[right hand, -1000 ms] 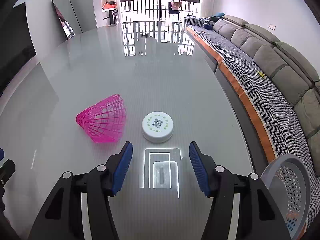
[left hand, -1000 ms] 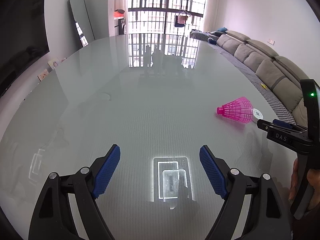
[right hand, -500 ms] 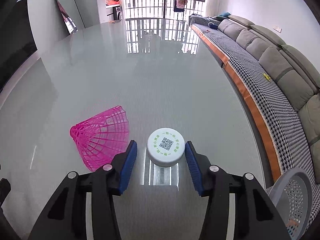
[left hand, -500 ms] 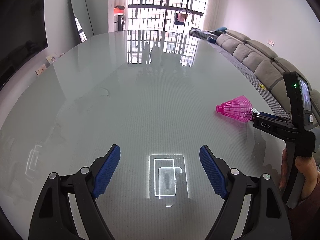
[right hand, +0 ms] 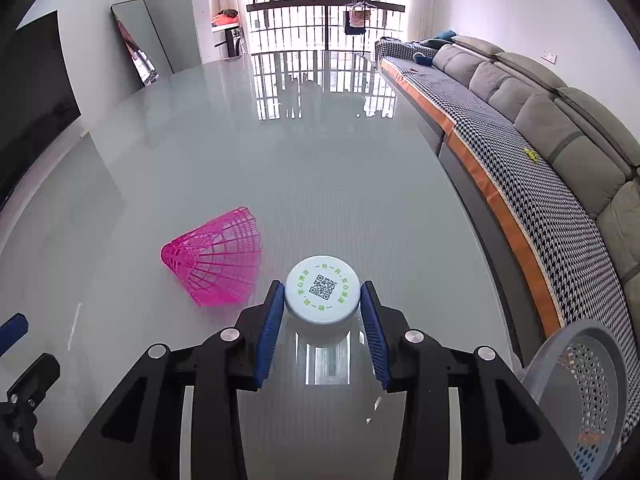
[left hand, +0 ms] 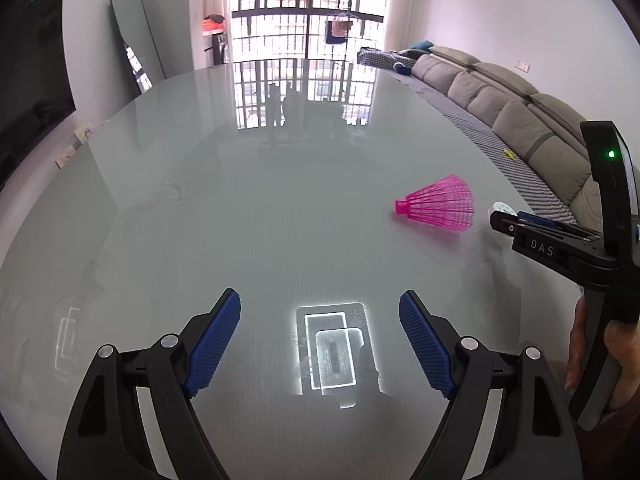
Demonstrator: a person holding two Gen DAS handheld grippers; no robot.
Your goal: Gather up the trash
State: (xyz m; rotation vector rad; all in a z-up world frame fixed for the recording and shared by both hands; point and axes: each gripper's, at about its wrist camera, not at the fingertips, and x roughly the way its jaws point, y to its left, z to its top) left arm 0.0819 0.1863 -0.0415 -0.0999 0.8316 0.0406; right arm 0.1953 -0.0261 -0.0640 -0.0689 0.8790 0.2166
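A white round cap [right hand: 322, 286] with a printed code on top sits between the blue pads of my right gripper [right hand: 322, 308], whose jaws are closing; both pads touch its sides. A pink plastic mesh cone [right hand: 216, 260] lies on its side on the glass table [right hand: 320, 168], just left of the cap. In the left wrist view the cone [left hand: 440, 204] lies far right, with the right gripper [left hand: 502, 222] beside it and the cap [left hand: 500, 207] mostly hidden. My left gripper [left hand: 320, 320] is open over bare glass.
A grey perforated basket [right hand: 580, 380] stands off the table's right edge, low in the right wrist view. A grey sofa [right hand: 560, 120] with a checked cover runs along the right side. A mirror [right hand: 136, 40] leans on the far wall.
My right gripper moved forward around the white cap and its jaws narrowed until the pads met its sides. The left gripper stayed open and almost still.
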